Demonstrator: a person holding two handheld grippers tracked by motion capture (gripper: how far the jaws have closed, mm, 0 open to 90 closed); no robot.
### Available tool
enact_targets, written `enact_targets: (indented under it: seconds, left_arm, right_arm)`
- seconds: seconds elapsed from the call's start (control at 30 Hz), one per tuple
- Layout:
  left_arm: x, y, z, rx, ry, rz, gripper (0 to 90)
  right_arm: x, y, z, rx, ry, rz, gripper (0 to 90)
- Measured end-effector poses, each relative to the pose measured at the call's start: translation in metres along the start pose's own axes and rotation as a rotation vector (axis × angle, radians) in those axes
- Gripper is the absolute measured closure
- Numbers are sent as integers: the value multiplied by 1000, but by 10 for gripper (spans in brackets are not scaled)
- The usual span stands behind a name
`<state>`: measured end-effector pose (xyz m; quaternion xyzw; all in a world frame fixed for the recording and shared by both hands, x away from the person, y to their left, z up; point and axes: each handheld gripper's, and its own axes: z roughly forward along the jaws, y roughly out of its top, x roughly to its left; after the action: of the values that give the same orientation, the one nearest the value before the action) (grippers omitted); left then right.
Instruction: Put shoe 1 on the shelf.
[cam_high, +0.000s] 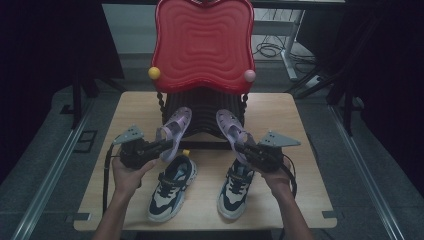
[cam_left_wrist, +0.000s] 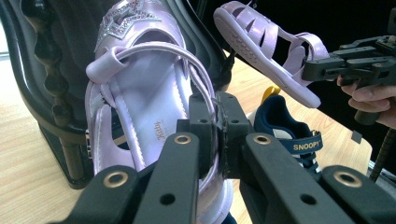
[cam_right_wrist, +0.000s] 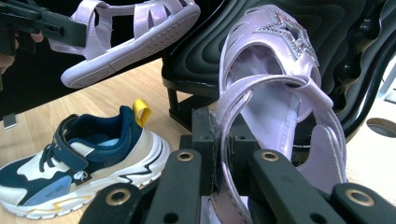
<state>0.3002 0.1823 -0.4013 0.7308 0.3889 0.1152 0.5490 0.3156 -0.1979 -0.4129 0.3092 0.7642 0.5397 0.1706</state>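
Black rack (cam_high: 200, 107) close behind both sandals (cam_high: 176, 127).

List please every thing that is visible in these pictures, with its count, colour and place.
Lilac strappy plastic sandals: 2; left sandal in left claw, right sandal in right claw, both lifted before the chair.
Navy-and-cream sneakers: 2; left sneaker, right sneaker, on the table near the person.
Red wavy-backed chair with black ribbed seat: 1; far table edge.
Wooden table: 1; light brown.
Left claw, right claw: black, shut on sandal straps.
Hands: 2, left hand, right hand.
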Motion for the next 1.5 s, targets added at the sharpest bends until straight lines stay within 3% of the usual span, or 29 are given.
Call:
enact_targets:
  seconds: [0.4, 0.57, 0.87, 1.5]
  left_arm:
    - [0, 9, 14, -5, 22, 28, 862]
    - [-1, 12, 24, 2, 41, 62, 862]
    - [6, 21, 40, 1, 71, 89, 862]
    - [8, 36, 61, -22, 98, 138, 862]
  right_arm:
    - [-3, 9, 13, -8, -16, 17, 848]
    - [-4, 11, 20, -5, -24, 20, 848]
    - [-7, 19, 33, -11, -40, 23, 848]
    - [-5, 35, 59, -30, -68, 1, 848]
